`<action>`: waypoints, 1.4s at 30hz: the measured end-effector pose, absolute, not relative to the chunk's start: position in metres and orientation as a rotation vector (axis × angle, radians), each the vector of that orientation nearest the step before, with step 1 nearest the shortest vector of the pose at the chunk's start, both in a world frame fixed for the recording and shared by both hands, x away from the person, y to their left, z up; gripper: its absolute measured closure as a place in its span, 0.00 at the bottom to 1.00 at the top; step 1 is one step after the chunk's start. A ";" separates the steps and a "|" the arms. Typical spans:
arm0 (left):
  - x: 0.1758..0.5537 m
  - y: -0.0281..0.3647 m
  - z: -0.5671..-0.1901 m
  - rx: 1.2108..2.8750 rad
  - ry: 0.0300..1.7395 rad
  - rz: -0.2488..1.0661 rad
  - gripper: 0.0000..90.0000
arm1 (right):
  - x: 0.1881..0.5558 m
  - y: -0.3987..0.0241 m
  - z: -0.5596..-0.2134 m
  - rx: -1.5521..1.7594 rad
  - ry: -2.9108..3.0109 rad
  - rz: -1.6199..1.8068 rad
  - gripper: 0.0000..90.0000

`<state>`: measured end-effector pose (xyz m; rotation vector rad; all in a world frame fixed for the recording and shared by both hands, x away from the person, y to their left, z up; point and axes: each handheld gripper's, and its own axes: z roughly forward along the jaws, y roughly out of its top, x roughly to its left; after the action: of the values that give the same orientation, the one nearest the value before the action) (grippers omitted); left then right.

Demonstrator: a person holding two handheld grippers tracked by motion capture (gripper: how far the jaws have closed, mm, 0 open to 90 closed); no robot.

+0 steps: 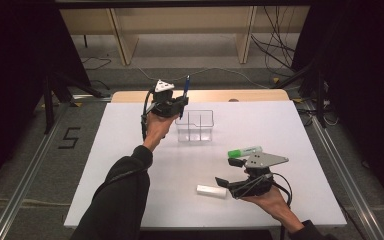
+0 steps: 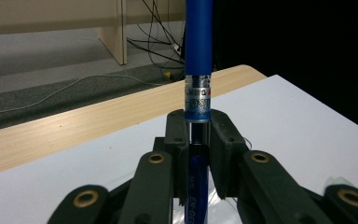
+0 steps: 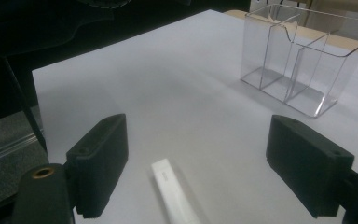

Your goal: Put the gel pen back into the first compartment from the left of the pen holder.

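Clamping one blue pen [image 2: 198,70] upright in my left gripper [image 1: 182,104], I count one clear plastic three-compartment holder [image 1: 195,126], one green marker [image 1: 244,151], one white eraser-like stick [image 3: 173,195] between my right gripper's [image 3: 198,163] wide-open, empty jaws.

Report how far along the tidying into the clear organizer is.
Done: nothing yet; the clear organizer looks empty. In hand: the left gripper is shut on a blue pen, held upright beside the organizer's left edge. Left: dropping that pen in, then probably the white eraser-like bar between the open right gripper's jaws, and the green marker on the table.
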<state>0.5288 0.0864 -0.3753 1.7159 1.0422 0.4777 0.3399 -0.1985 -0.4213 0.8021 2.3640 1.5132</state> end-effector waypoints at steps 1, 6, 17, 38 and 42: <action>0.530 0.086 -0.377 1.713 1.046 0.475 0.87 | 0.340 -0.199 -0.421 0.803 2.366 1.510 0.24; 0.532 0.084 -0.383 1.717 1.056 0.482 0.87 | 0.340 -0.199 -0.421 0.798 2.360 1.522 0.24; 0.535 0.082 -0.391 1.707 1.075 0.487 0.87 | 0.339 -0.200 -0.420 0.790 2.361 1.524 0.24; 0.533 0.083 -0.399 1.724 1.118 0.454 0.67 | 0.338 -0.198 -0.421 0.782 2.376 1.516 0.25; 0.528 0.087 -0.388 1.730 1.145 0.442 0.48 | 0.339 -0.199 -0.422 0.785 2.378 1.510 0.25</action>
<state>0.5278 0.0866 -0.3880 1.7300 1.1454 0.4418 0.3389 -0.1985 -0.4216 0.7851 2.3782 1.5102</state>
